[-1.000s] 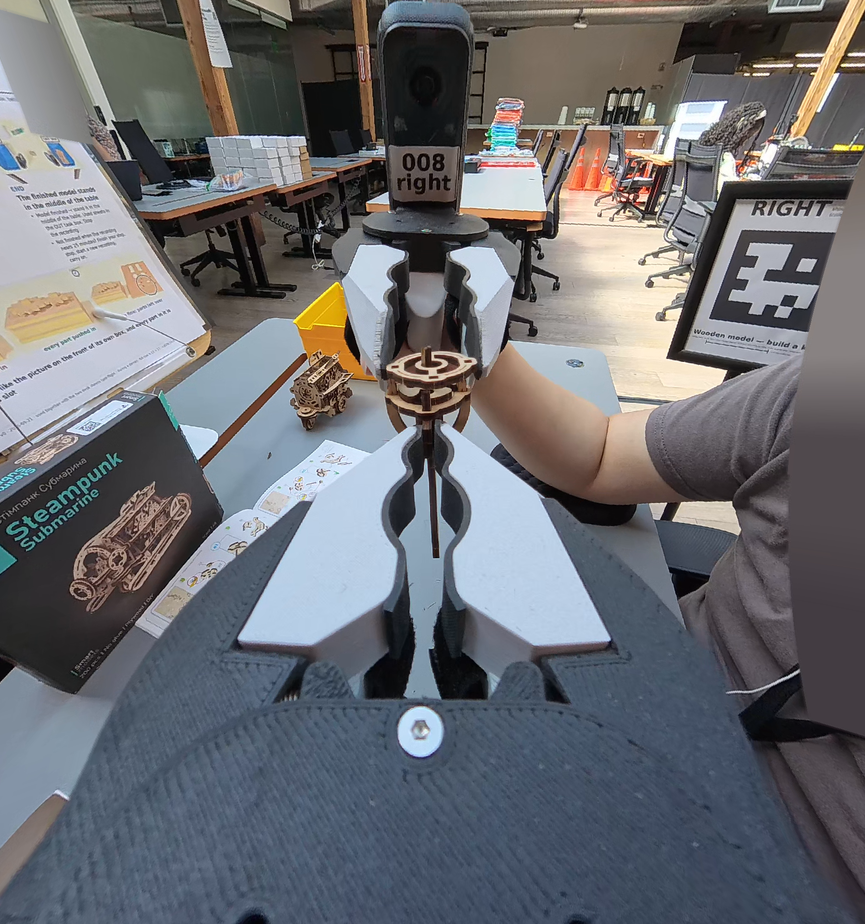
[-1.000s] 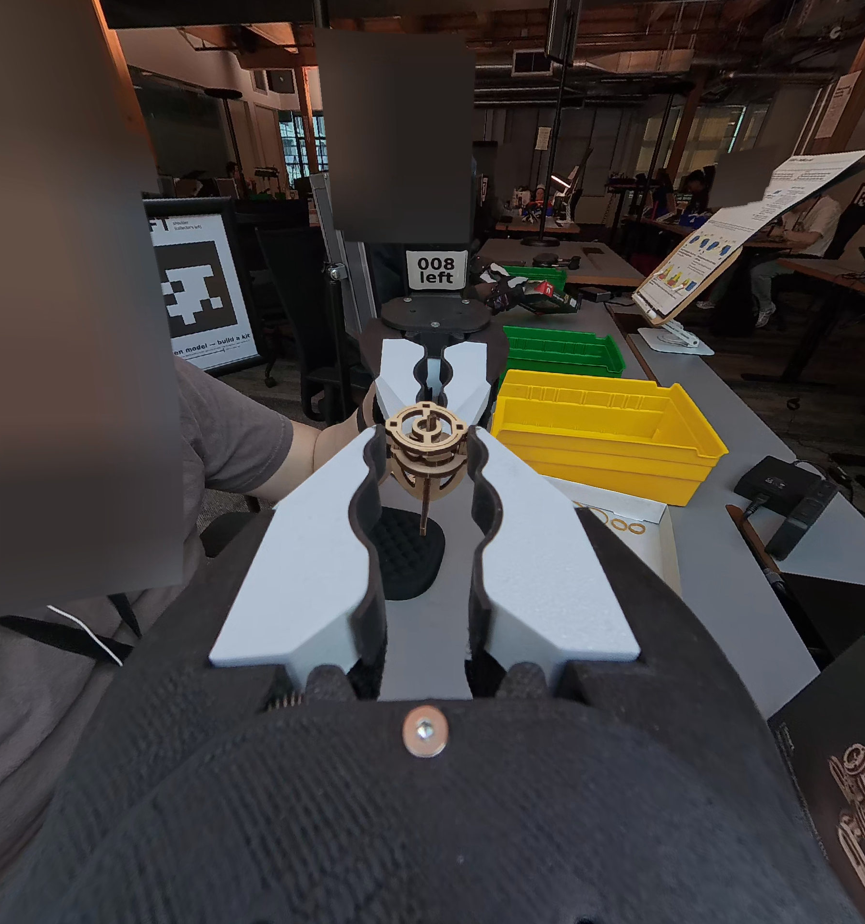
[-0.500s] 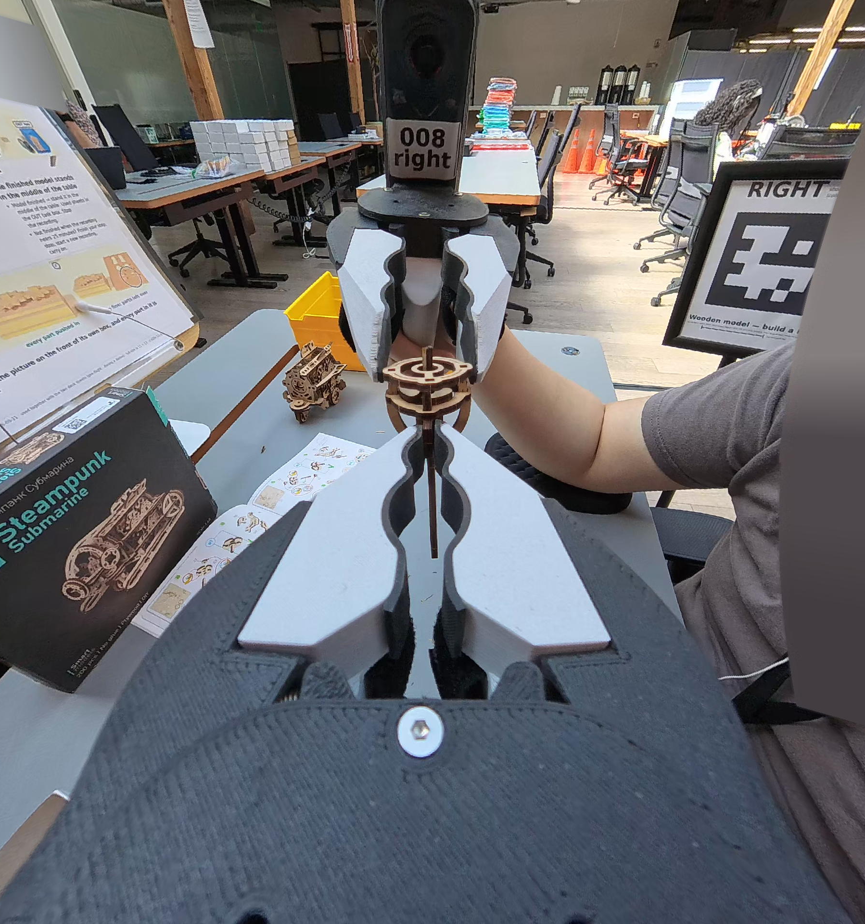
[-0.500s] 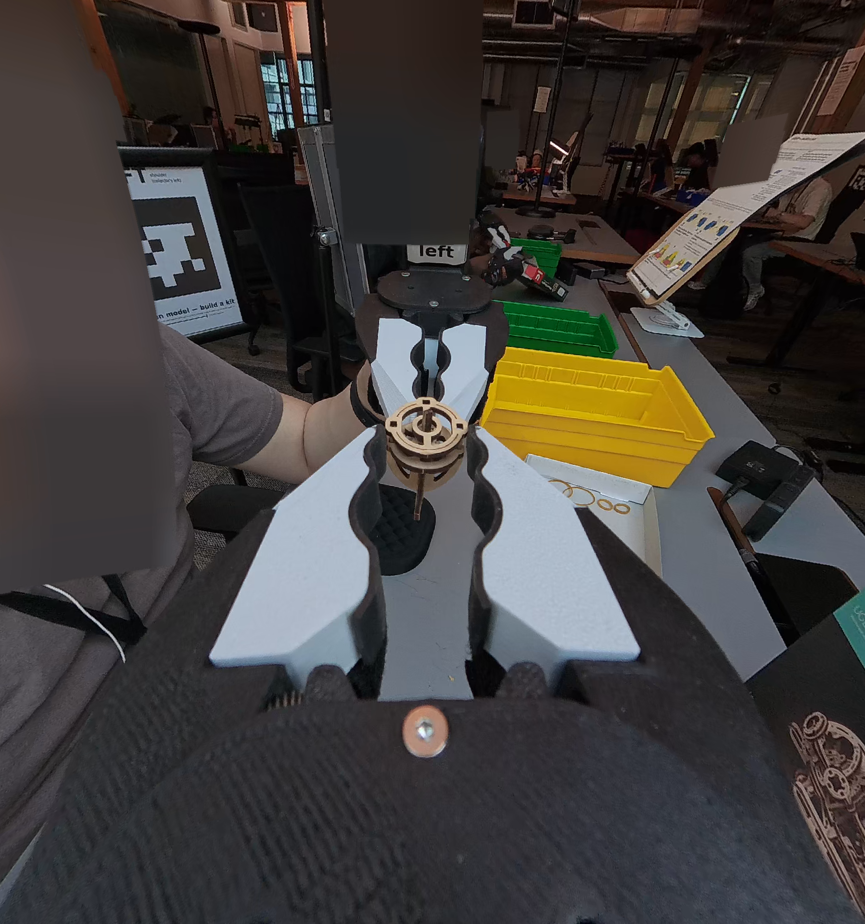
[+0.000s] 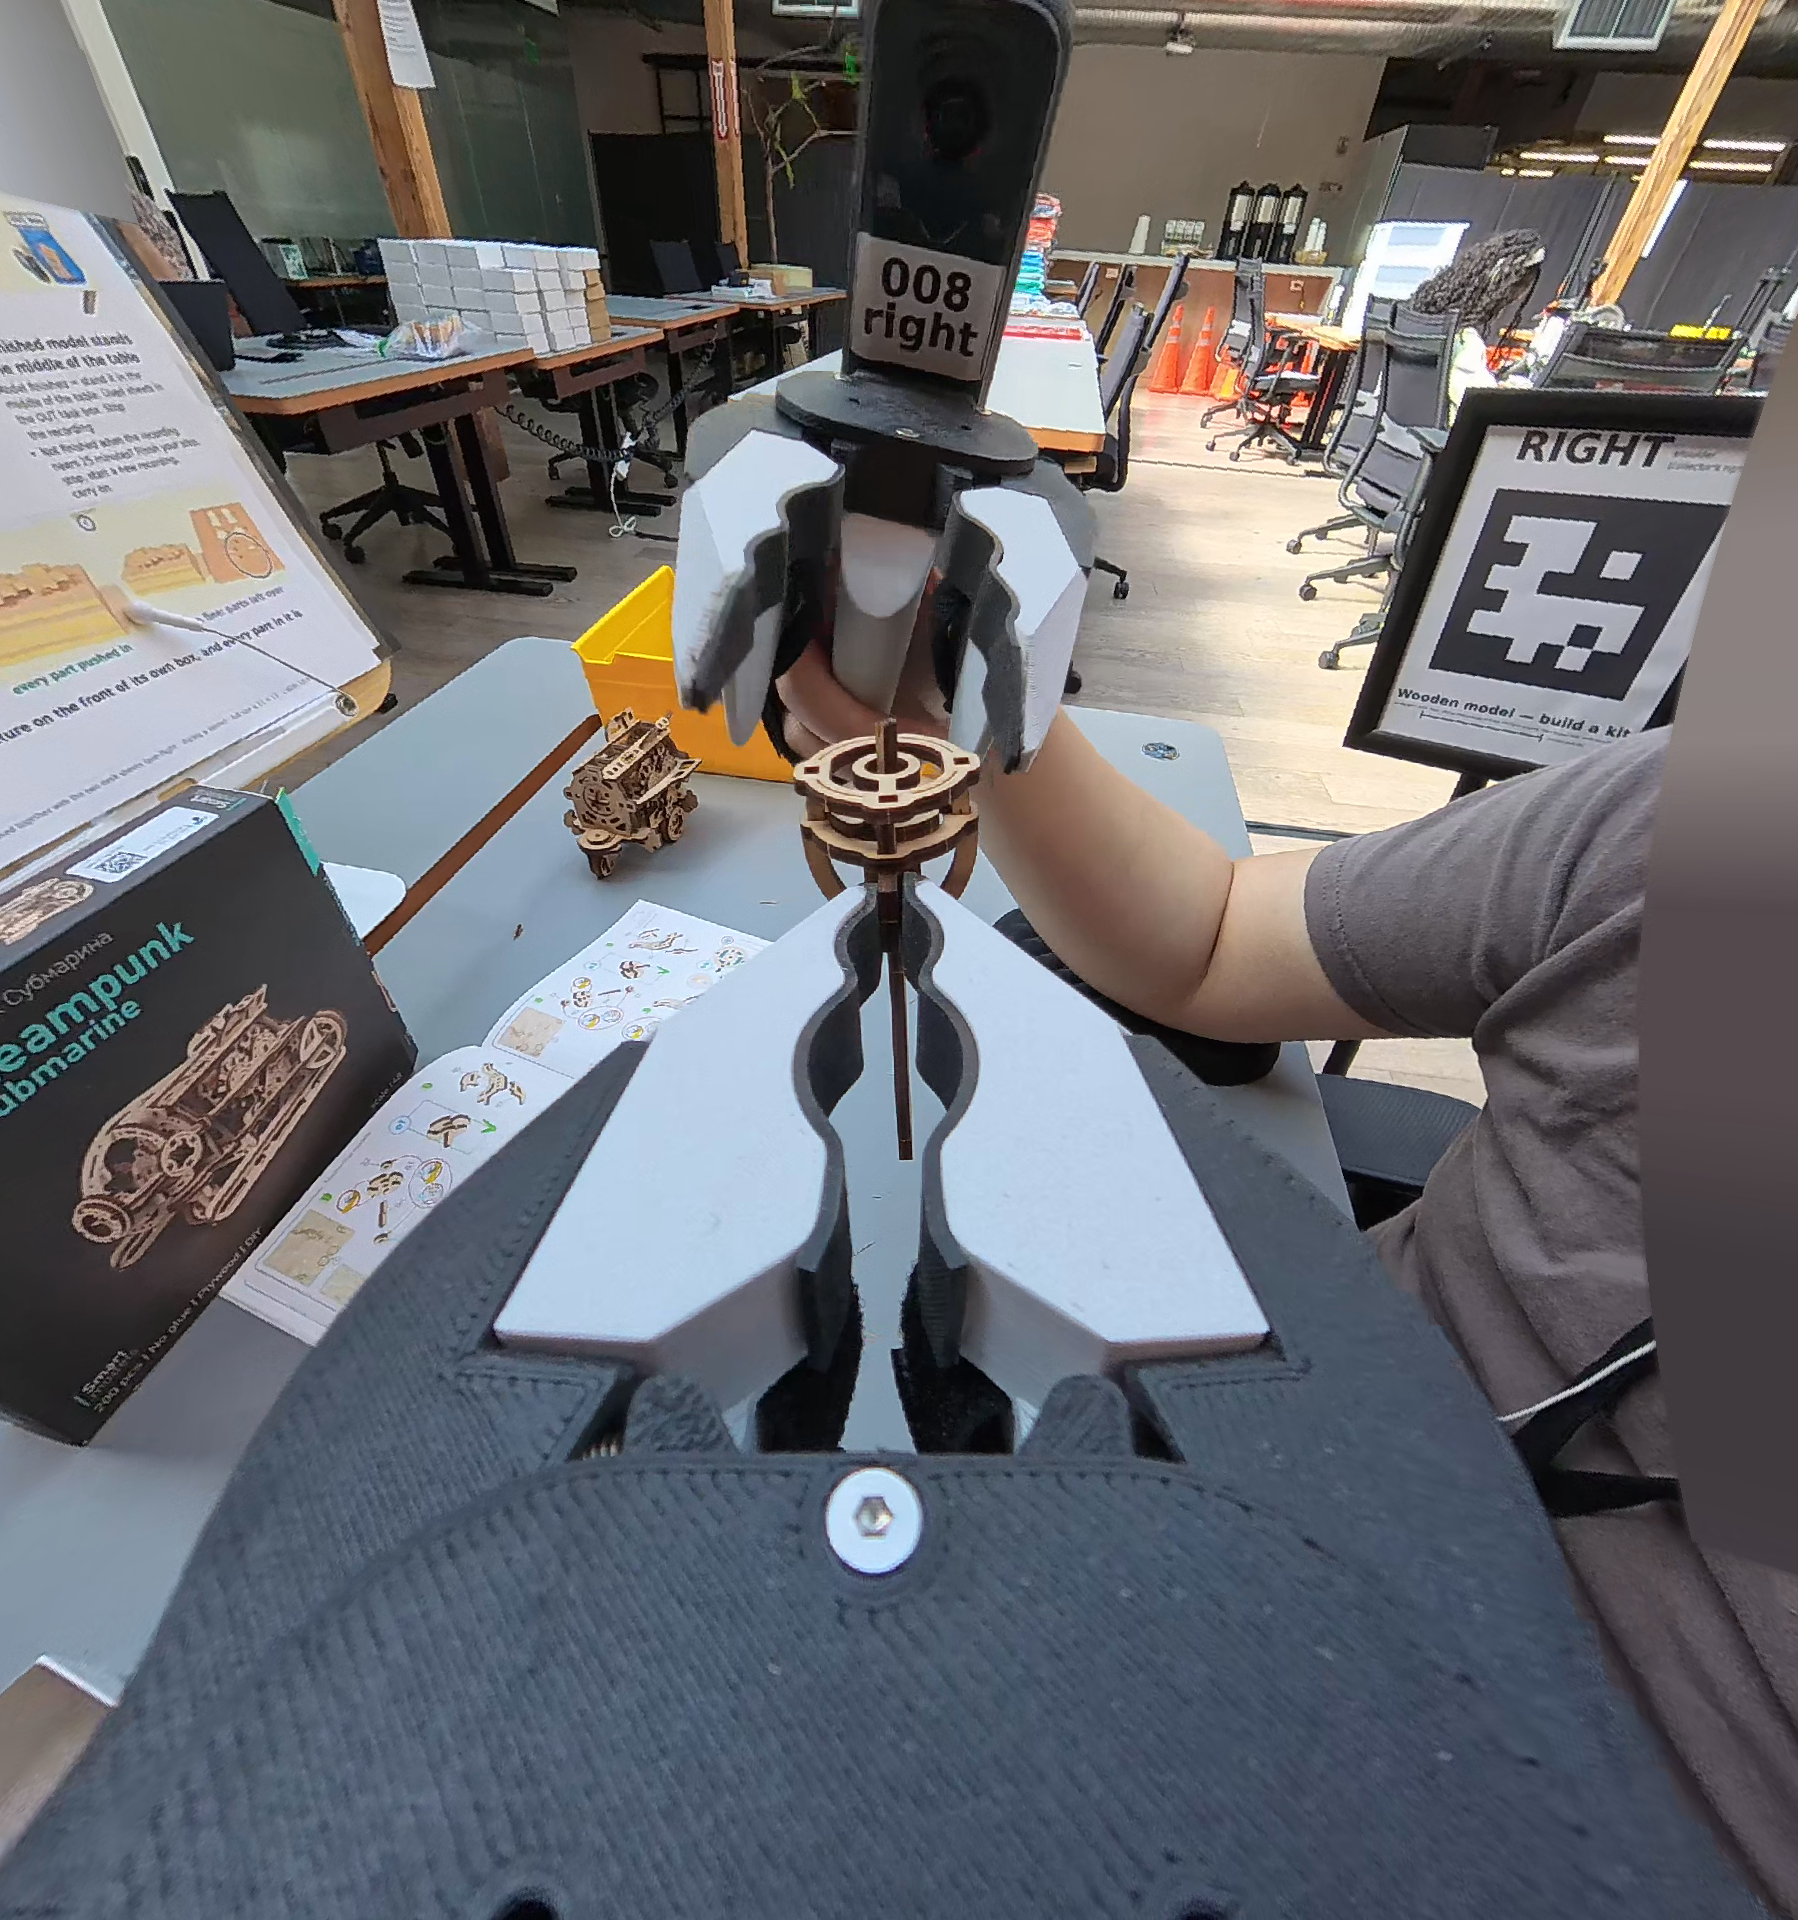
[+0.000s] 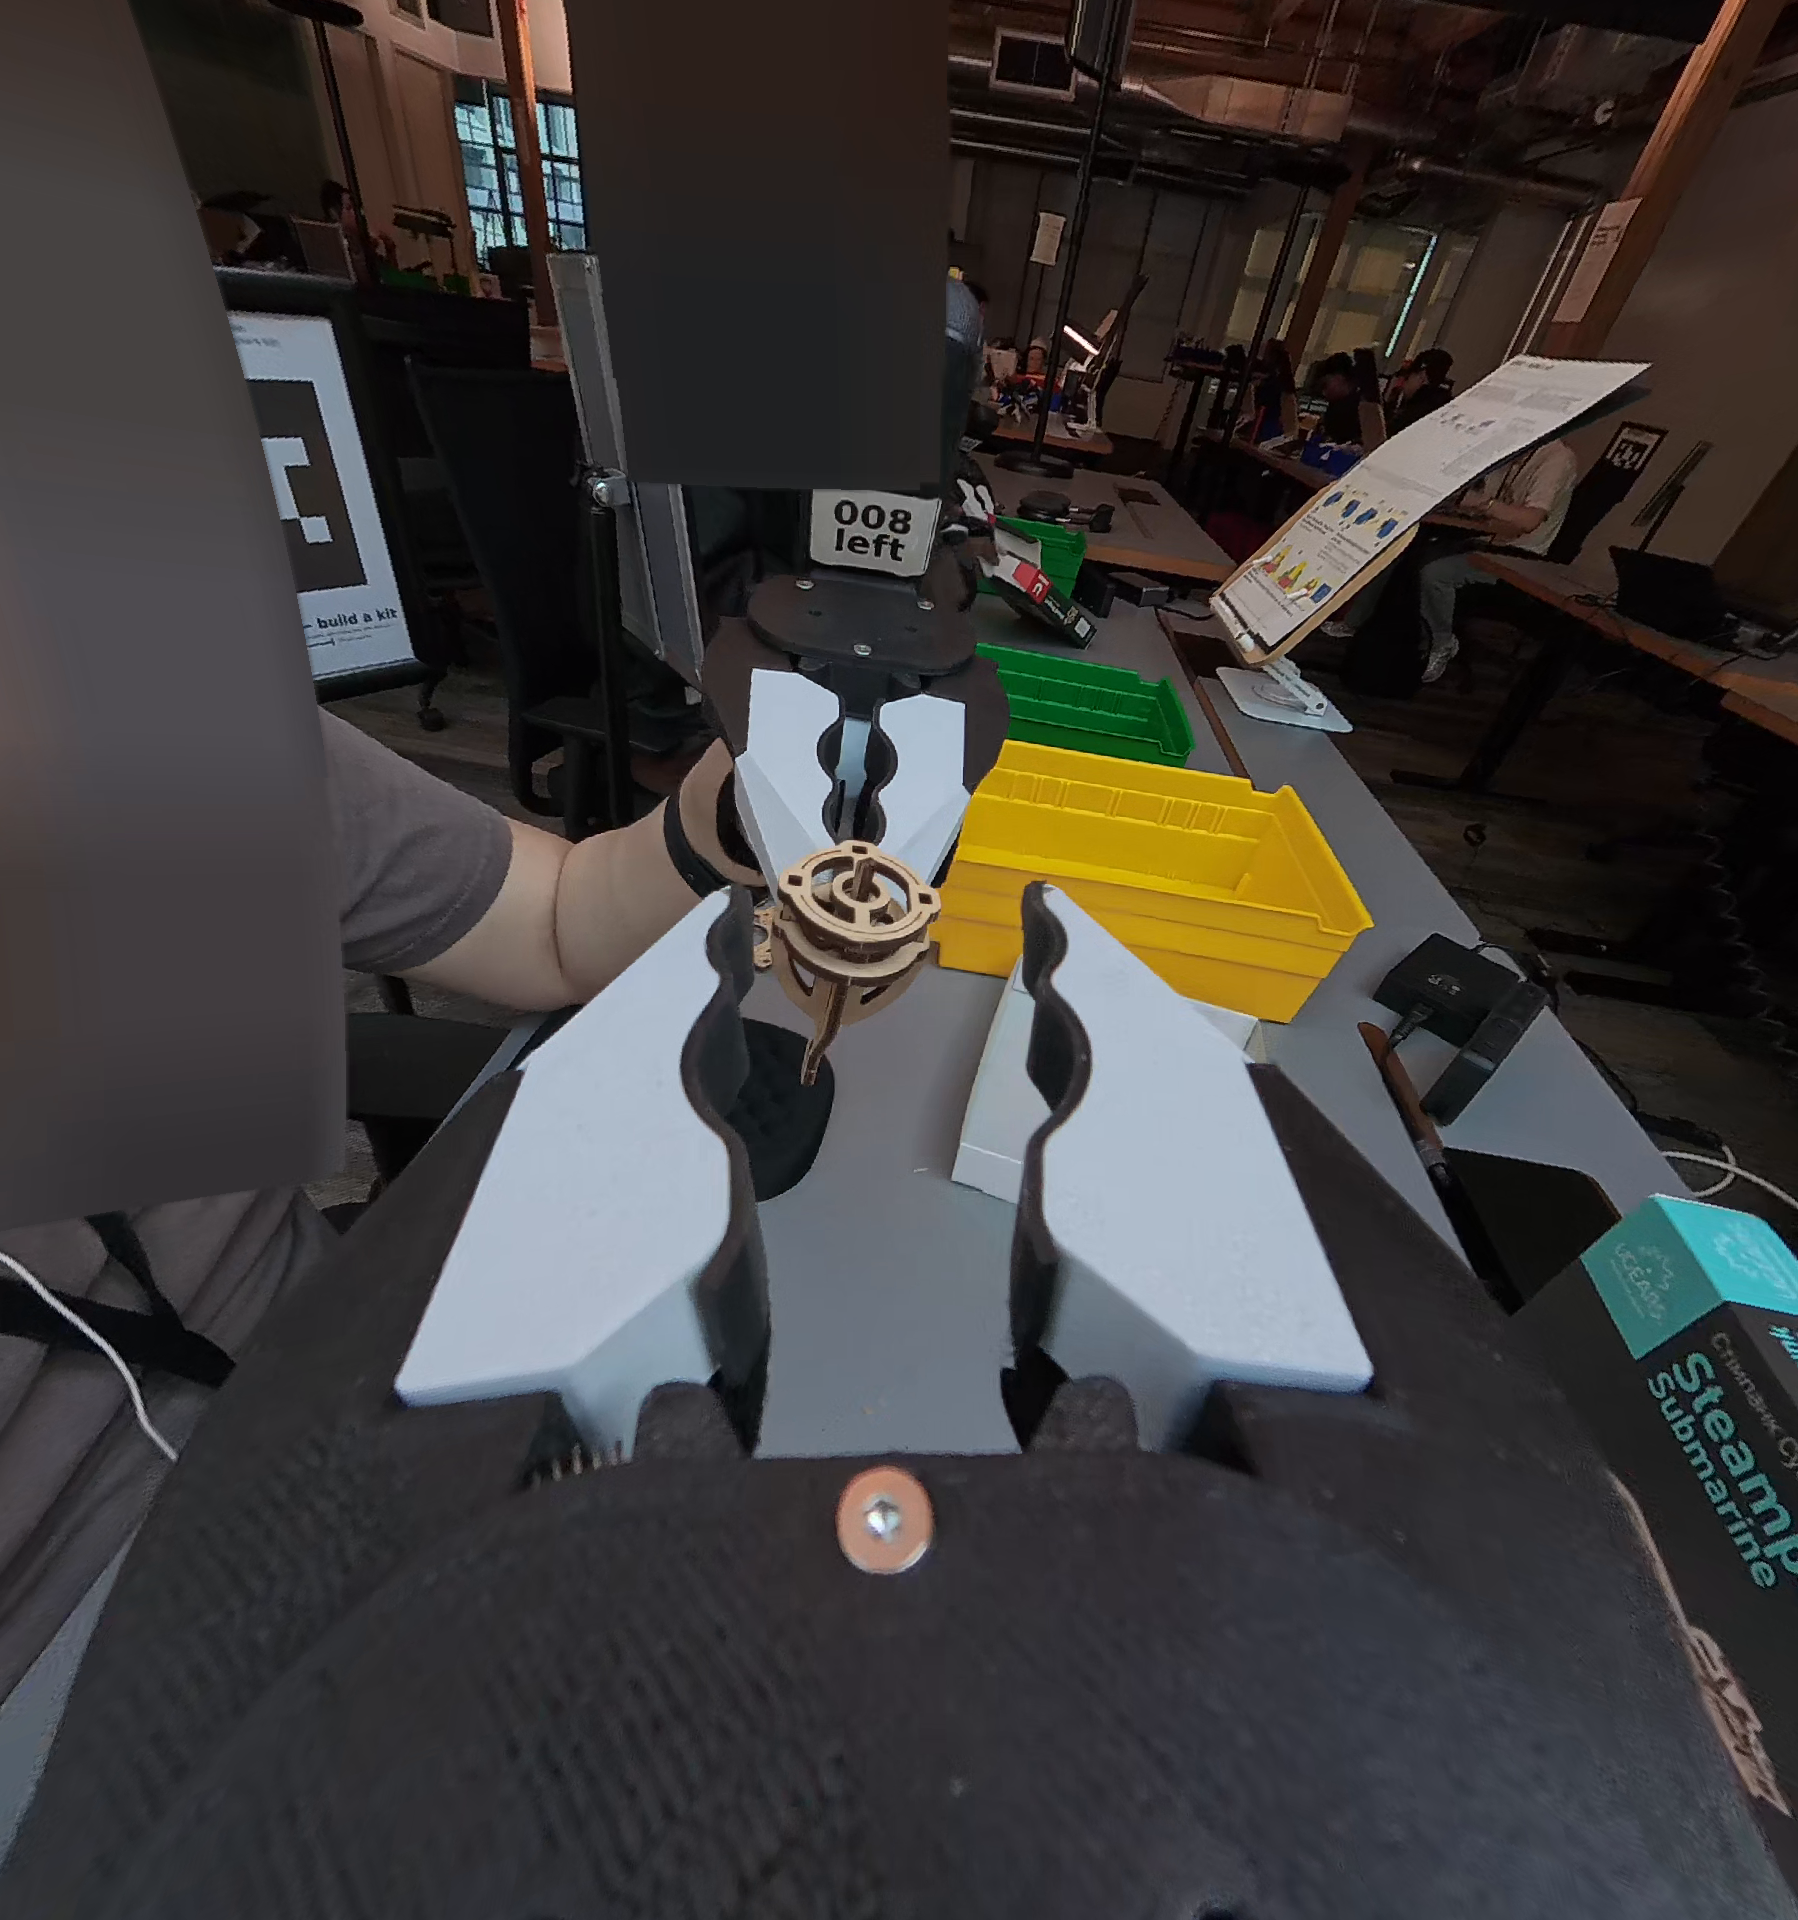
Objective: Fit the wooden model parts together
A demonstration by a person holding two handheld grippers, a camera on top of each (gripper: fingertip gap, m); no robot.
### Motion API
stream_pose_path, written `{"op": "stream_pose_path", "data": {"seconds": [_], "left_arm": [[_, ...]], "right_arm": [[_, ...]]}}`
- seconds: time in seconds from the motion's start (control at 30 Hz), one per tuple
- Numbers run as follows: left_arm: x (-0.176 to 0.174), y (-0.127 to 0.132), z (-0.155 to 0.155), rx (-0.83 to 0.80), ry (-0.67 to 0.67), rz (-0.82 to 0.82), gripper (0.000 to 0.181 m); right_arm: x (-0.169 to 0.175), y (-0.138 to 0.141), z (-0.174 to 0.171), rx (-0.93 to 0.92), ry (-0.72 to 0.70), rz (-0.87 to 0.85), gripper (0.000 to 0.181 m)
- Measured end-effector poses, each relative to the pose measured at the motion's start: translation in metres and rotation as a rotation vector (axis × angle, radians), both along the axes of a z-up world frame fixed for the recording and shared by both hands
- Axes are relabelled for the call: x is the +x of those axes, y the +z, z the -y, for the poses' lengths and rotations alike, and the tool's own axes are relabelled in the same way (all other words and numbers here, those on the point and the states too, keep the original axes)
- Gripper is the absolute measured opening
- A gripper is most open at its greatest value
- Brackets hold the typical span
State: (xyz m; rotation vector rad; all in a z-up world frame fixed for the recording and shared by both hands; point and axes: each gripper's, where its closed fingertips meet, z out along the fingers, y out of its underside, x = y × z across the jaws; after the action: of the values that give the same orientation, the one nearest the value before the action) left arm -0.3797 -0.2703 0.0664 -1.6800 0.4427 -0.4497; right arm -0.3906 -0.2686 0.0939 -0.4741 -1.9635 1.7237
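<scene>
left claw [image 5: 887, 914] clamped on the stick of a little wooden rotor [image 5: 884, 800], right claw [image 6: 879, 914] spread wide around it, not touching, bin [image 6: 1155, 883] on bench [image 6: 1560, 1101] behind

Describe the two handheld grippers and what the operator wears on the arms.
Both grippers, left gripper and right gripper, have a black textured body, a central silver screw, white wedge-shaped fingers with wavy black inner pads, and a white label on the upright black camera mount. The operator wears a short grey sleeve.

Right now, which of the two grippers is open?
The right gripper: its white fingers stand wide apart, clear of the round wooden gear assembly. The left gripper is shut on that assembly's shaft.
</scene>
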Motion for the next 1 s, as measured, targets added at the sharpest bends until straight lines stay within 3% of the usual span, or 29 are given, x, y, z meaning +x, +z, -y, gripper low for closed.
{"op": "stream_pose_path", "data": {"seconds": [0.1, 0.2, 0.27, 0.5, 1.0], "left_arm": [[-0.002, 0.004, 0.001, -0.014, -0.002, 0.071, 0.000], [-0.003, 0.010, 0.005, -0.036, -0.024, 0.166, 0.000], [-0.003, 0.011, 0.006, -0.053, -0.037, 0.213, 0.000], [-0.003, 0.008, 0.005, -0.122, -0.076, 0.337, 0.000], [-0.006, 0.004, 0.001, -0.149, -0.086, 0.388, 0.000]], "right_arm": [[0.006, 0.013, -0.002, 0.045, -0.036, -0.174, 0.051], [0.021, 0.017, 0.008, 0.219, -0.078, -0.446, 0.041], [0.021, 0.015, 0.013, 0.329, -0.139, -0.524, 0.036], [0.009, 0.010, 0.022, 0.387, -0.210, -0.537, 0.036], [0.003, -0.004, 0.024, 0.394, -0.165, -0.454, 0.029]]}}
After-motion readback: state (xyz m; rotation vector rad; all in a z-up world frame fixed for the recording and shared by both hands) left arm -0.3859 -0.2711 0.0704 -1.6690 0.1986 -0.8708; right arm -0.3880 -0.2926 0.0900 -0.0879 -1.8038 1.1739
